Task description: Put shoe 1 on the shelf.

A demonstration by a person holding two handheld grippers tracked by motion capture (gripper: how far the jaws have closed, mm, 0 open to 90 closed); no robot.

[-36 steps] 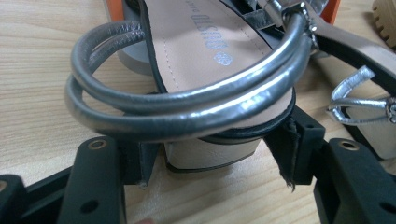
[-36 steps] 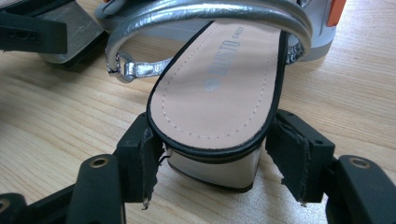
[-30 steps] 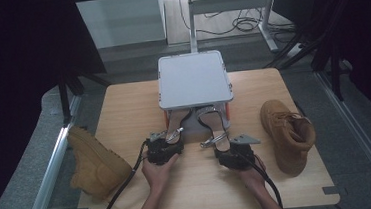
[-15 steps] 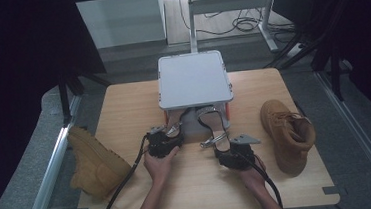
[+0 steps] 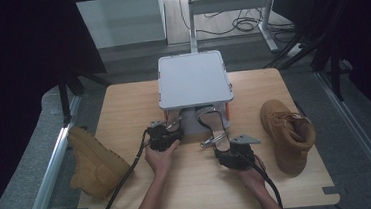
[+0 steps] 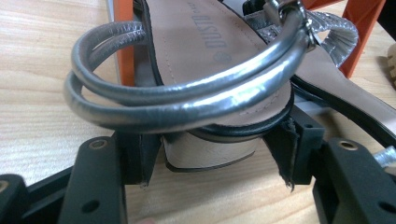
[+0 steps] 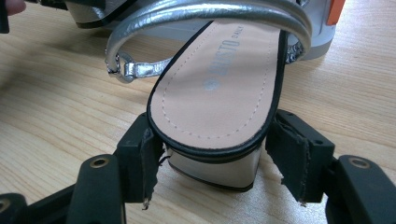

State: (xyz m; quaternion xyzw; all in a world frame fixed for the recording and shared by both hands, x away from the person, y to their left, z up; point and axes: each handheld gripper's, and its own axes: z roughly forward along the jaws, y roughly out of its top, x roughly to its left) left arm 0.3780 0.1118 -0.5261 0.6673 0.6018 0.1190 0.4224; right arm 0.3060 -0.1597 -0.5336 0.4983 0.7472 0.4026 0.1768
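Note:
Two silver-strapped sandals lie heel toward me, toes under a grey lidded box (image 5: 193, 79). My left gripper (image 5: 168, 130) is shut on the heel of the left sandal (image 5: 173, 118). In the left gripper view its black pads (image 6: 140, 156) squeeze the heel block of that sandal (image 6: 205, 42) from both sides, the gripper (image 6: 212, 158) low on the wood. My right gripper (image 5: 224, 145) is shut on the heel of the right sandal (image 5: 214, 122). In the right gripper view the sandal (image 7: 219, 88) has its sole edge between the gripper (image 7: 215, 163) pads.
A tan boot (image 5: 287, 134) stands on the right of the wooden table (image 5: 123, 109). A second tan boot (image 5: 92, 162) lies at the table's left edge. The box has orange parts (image 6: 123, 42) at its front corners. Cables trail from both grippers toward me.
My left gripper has moved a little away from me toward the box, with the sandal's heel between its pads. The right gripper and its sandal have stayed put.

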